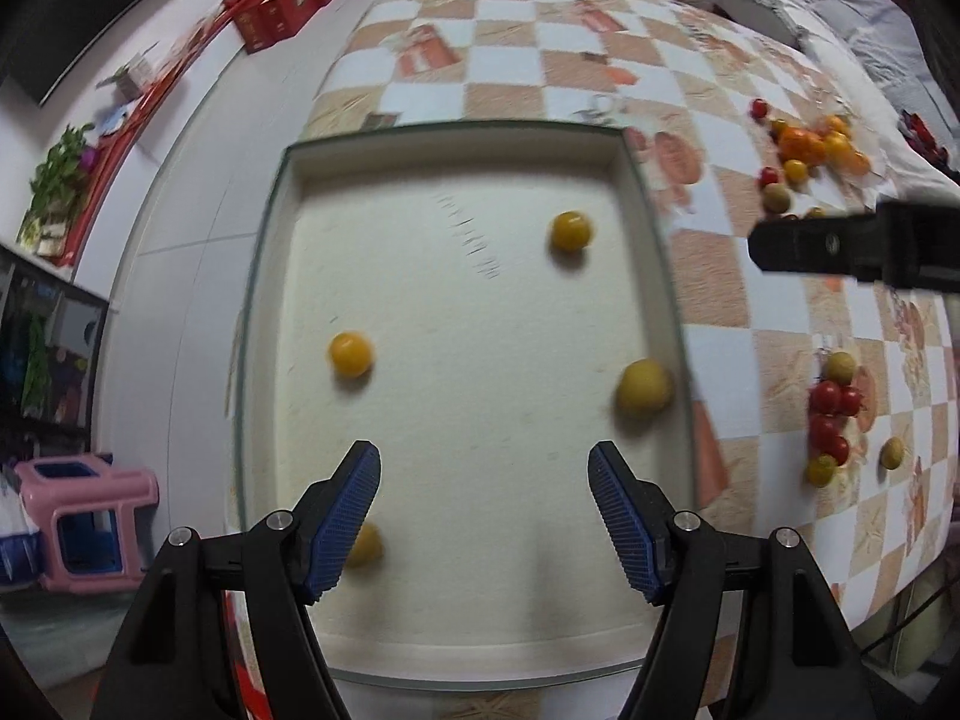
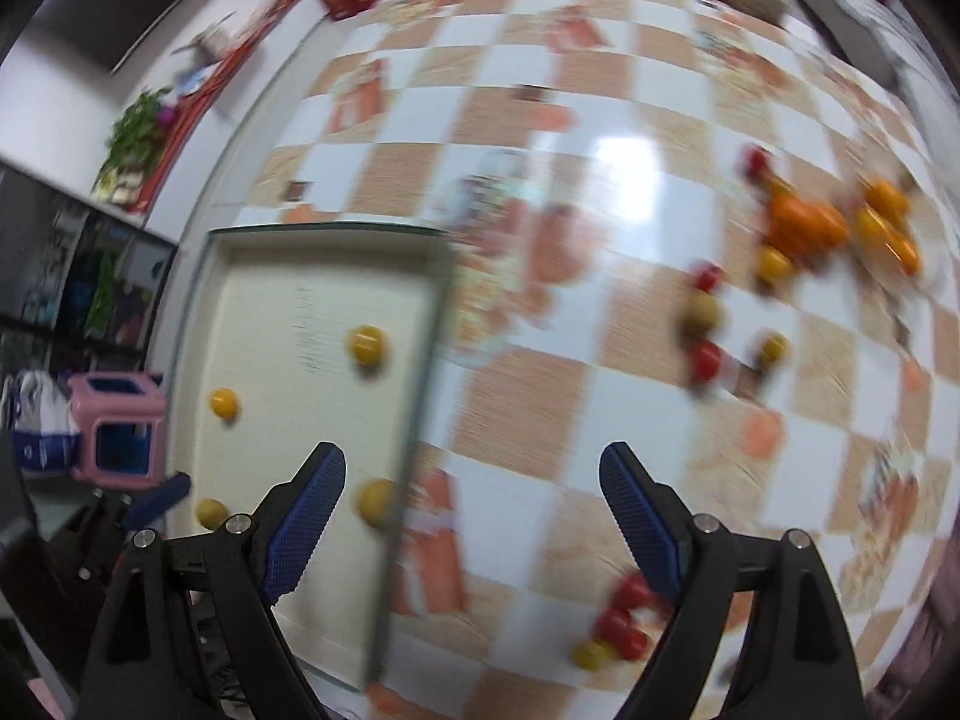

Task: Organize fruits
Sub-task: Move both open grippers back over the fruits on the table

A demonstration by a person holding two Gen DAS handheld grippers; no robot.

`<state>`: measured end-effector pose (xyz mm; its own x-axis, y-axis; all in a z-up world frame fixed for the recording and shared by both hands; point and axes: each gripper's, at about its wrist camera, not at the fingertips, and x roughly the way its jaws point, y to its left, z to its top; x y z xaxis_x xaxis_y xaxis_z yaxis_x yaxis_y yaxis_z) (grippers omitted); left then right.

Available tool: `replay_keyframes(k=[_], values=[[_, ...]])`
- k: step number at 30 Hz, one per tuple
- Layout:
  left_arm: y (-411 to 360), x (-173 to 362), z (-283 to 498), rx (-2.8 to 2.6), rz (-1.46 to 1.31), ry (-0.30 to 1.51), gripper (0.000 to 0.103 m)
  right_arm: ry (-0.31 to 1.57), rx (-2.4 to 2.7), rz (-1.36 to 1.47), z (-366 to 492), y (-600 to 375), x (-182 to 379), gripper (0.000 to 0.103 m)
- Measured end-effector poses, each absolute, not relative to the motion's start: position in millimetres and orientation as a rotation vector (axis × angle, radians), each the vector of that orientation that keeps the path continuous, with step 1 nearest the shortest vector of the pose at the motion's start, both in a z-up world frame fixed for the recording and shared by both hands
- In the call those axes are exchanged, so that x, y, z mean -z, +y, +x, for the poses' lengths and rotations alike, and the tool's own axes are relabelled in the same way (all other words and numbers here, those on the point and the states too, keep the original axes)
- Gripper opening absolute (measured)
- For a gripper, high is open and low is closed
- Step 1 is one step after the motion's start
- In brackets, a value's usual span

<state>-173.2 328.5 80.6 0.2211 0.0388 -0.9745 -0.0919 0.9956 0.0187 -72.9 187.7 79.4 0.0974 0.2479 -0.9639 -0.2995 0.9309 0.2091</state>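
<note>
A cream tray [image 1: 657, 228] with a glass rim lies on the checkered table and holds several yellow fruits [image 1: 351, 353]. My left gripper [image 1: 483, 519] is open and empty above the tray's near end. One yellow fruit [image 1: 367, 543] is half hidden behind its left finger. My right gripper [image 2: 471, 519] is open and empty over the tray's right rim [image 2: 414, 420]; it also shows in the left wrist view [image 1: 840, 246]. Loose red cherry tomatoes [image 1: 831, 414] and an orange and yellow pile [image 1: 816, 147] lie on the table right of the tray. The right wrist view is blurred.
Red boxes [image 1: 282, 3] and clutter stand along the far edge of the table. A pink stool [image 1: 84, 522] stands on the floor to the left. A green plant [image 1: 57, 174] is at the far left.
</note>
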Motion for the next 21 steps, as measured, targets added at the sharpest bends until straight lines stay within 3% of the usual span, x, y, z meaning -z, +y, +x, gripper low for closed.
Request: replay_keyframes(k=[10, 21], values=[[241.2, -93.4, -168.1, 0.123, 0.055, 1.333, 0.073, 1.484, -0.15, 0.062, -123.4, 62.2, -60.2, 0.089], [164.3, -54.4, -189.4, 0.291, 0.122, 1.438, 0.073, 1.571, -0.085, 0.069, -168.6, 5.9, -32.7, 0.089]])
